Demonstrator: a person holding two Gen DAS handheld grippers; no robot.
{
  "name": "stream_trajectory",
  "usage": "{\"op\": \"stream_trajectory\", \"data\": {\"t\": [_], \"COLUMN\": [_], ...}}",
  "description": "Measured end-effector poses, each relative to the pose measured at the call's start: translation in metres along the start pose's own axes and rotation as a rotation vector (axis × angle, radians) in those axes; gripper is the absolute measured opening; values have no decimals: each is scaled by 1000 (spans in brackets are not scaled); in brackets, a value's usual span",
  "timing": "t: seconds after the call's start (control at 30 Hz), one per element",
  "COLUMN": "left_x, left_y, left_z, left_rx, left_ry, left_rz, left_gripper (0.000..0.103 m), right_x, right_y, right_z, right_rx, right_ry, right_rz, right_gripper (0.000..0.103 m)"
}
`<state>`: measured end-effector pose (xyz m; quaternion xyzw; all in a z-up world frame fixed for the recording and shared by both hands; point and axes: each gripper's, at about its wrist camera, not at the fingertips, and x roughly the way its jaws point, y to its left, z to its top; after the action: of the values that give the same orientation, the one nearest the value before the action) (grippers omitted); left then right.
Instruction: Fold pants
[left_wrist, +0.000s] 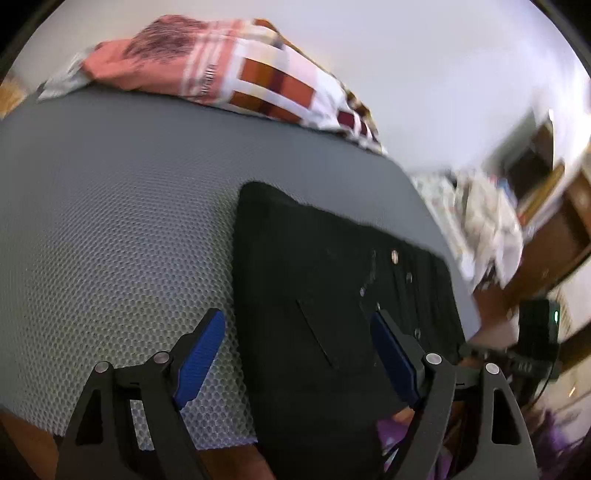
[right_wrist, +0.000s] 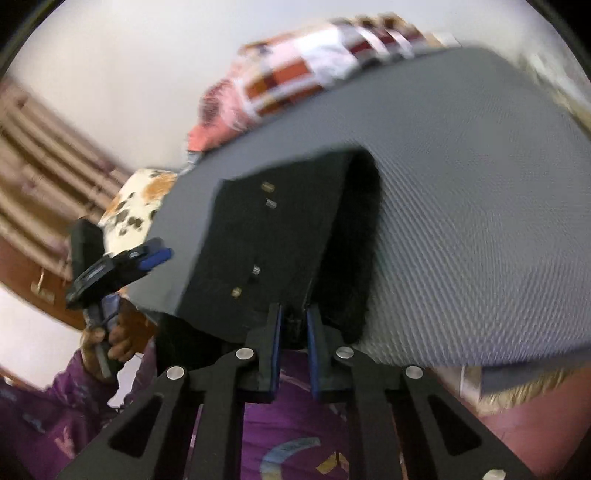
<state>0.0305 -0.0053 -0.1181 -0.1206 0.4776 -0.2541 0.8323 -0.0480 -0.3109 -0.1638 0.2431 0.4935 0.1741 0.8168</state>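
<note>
Surface: grey honeycomb-textured mat (left_wrist: 110, 206) spread over what looks like a bed; every place below is given relative to this mat.
Right gripper: right gripper (right_wrist: 293, 325) sits at the mat's near edge, its blue pads drawn almost together on a fold of dark cloth, pinching the pants.
Pants: black pants (left_wrist: 303, 280) lie flat on the mat's near part, one end reaching the mat's near edge; in the right wrist view the pinched edge is raised and the cloth arches up from the mat.
Left gripper: left gripper (left_wrist: 295, 354) hangs over the mat's near edge with its jaws spread wide; one blue pad shows over bare mat, the other over the pants, and nothing is caught between them.
Handling: judged soft, limp and fairly light; the cloth will sag and drape from any held point, and metal studs (right_wrist: 266, 186) mark a thicker, stiffer band.
Where to hold: probably a corner or hem on the near edge, well apart from the right gripper's pinch, so the fold lifts evenly.
Person: purple sleeve (right_wrist: 66, 413) below the mat's near edge.
Far side: checked orange-and-white bedding (left_wrist: 236, 74) bunched on the mat's far edge, a pale wall behind.
</note>
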Motion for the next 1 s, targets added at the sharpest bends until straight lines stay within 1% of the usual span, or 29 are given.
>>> {"op": "stream_trajectory", "data": {"t": [0.07,0.17,0.27,0.3,0.33,0.4,0.47,0.5,0.53,0.57,0.63,0.7,0.83,0.93,0.97,1.0], "left_x": [9,18,28,32,36,37,36,36,35,35,34,34,33,34,35,36], "left_y": [-8,-13,-10,-8,-5,-2,-1,-2,-2,-2,-3,-3,-2,-1,-1,-1], "left_z": [-3,-7,-8,-8,-8,-8,-9,-9,-9,-9,-11,-12,-14,-13,-12,-12], "left_rx": [51,71,57,45,25,-1,-7,-6,-4,-4,-8,-12,-29,-36,-37,-39], "left_ry": [30,53,65,78,90,81,70,72,71,71,73,73,75,80,82,83], "left_rz": [25,18,2,3,2,-10,-14,-14,-13,-13,-11,-9,-11,-10,-8,-6], "left_gripper": [81,81,81,81,81,81,81,81,81,81,81,81,81,81,81,81], "right_x": [8,10,7,3,1,-6,-9,-10,-10,-9,-5,4,25,40,44,47], "right_y": [-13,-21,-23,-24,-27,-34,-38,-40,-43,-43,-45,-46,-45,-46,-46,-44], "right_z": [-1,-1,-2,-2,-2,0,4,8,13,19,36,52,85,101,104,105], "right_rx": [32,62,60,68,89,121,131,134,141,146,135,122,56,35,31,14], "right_ry": [-6,-26,-33,-43,-57,-83,-99,-106,-120,-133,-151,-149,-149,-137,-132,-128], "right_rz": [17,52,82,103,122,132,108,103,107,108,98,79,22,17,30,56], "right_gripper": [10,10,12,16,17,19,35,51,62,66,78,79,79,81,80,60]}}
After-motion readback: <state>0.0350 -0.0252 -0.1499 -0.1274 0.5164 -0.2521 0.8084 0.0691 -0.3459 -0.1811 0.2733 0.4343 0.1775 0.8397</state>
